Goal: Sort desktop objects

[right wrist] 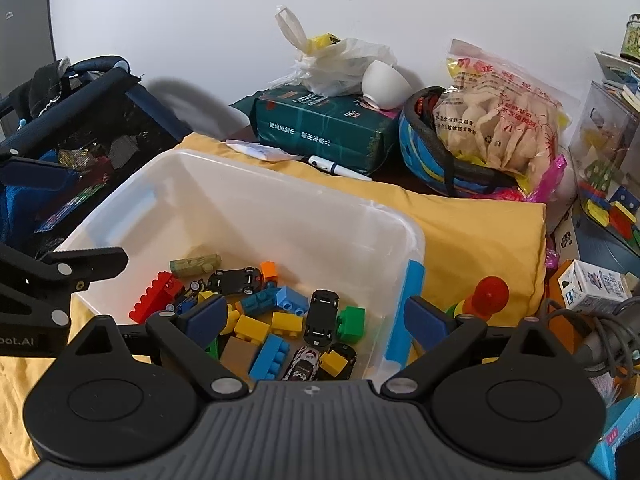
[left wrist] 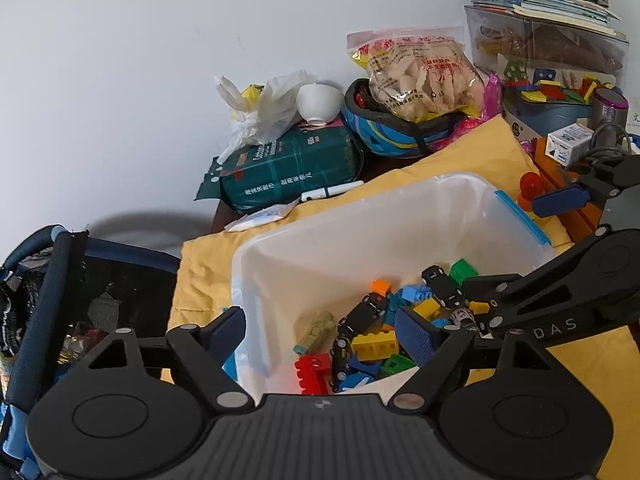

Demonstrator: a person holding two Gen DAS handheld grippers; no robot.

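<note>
Covering the cluttered desk, yellow cloth under a translucent plastic bin, white wall behind; green tissue pack, white pen, upturned white cup, snack bag in a blue helmet along the back, dark mesh basket off the left. Holding building bricks and toy cars heaped at the bin's near end, red-topped toy just outside its blue latch. Hovering over the bin, left gripper spread wide astride the near wall, empty; right gripper spread wide too, straddling the latch corner, gripping nothing.
</note>
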